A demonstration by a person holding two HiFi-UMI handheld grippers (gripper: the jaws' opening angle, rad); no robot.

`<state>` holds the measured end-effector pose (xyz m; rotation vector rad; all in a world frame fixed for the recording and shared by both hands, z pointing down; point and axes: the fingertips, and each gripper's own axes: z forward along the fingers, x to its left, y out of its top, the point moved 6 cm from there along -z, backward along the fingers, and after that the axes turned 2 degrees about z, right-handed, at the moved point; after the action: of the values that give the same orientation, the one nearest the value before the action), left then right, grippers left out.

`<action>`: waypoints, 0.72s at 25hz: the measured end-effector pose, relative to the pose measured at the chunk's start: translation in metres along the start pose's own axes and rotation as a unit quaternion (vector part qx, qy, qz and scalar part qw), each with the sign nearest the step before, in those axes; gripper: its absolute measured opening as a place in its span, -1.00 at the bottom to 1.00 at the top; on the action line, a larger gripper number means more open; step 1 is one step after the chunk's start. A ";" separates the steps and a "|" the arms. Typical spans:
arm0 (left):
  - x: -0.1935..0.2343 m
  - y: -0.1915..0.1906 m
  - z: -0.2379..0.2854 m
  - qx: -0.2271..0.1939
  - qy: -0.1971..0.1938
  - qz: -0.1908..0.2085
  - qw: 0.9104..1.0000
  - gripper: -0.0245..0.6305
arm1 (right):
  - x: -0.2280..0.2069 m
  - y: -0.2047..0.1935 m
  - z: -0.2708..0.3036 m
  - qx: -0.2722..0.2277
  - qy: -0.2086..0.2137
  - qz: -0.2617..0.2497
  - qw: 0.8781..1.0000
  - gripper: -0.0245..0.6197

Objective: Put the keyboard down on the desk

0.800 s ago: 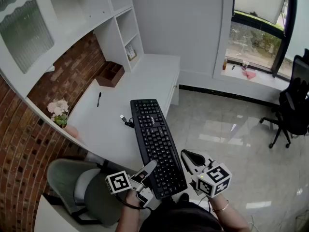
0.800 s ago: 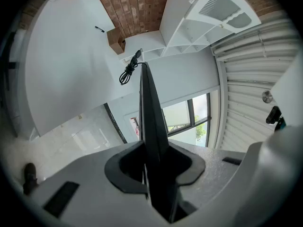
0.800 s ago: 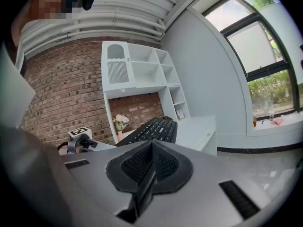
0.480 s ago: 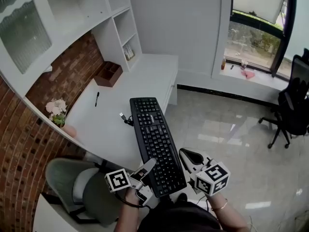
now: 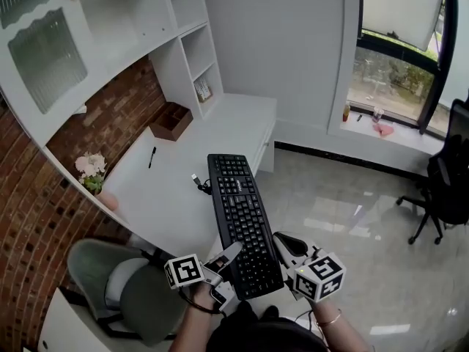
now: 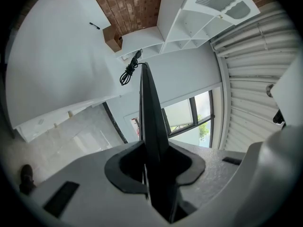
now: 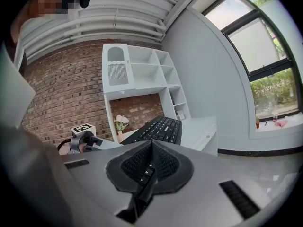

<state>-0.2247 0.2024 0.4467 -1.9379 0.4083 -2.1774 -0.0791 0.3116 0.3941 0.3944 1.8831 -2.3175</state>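
A black keyboard (image 5: 242,222) hangs lengthwise over the right front part of the white desk (image 5: 168,189), its near end out past the desk edge. My left gripper (image 5: 223,259) is shut on the near left edge, and my right gripper (image 5: 283,245) is shut on the near right corner. The left gripper view has the keyboard (image 6: 150,122) edge-on between that gripper's (image 6: 154,174) jaws. In the right gripper view the keyboard's (image 7: 161,126) corner sits clamped in the right gripper (image 7: 147,174). Its coiled cable (image 5: 199,184) lies on the desk by the keyboard's left side.
A pen (image 5: 152,157), a brown wooden box (image 5: 171,120) and flowers (image 5: 91,169) sit on the desk towards the brick wall. White shelves (image 5: 198,57) rise at the far end. A grey chair (image 5: 117,284) stands left of me, a black office chair (image 5: 447,189) far right.
The head view has shifted slightly. Both grippers keep the same hold on the keyboard, and it shows no clear movement relative to the desk.
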 end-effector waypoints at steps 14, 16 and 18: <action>0.023 0.041 0.047 -0.015 0.007 -0.010 1.000 -0.60 | -0.048 0.012 0.043 -0.003 -0.003 0.003 1.000 -0.91; 0.032 0.057 0.060 -0.017 0.008 -0.014 1.000 -0.60 | -0.062 0.016 0.062 0.001 -0.002 0.005 1.000 -0.91; 0.040 0.074 0.076 -0.018 0.006 -0.019 1.000 -0.60 | -0.079 0.022 0.083 0.004 -0.003 0.009 1.000 -0.91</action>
<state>-0.1572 0.1143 0.4676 -1.9667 0.4192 -2.2212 -0.0082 0.2206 0.4114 0.4023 1.8599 -2.3144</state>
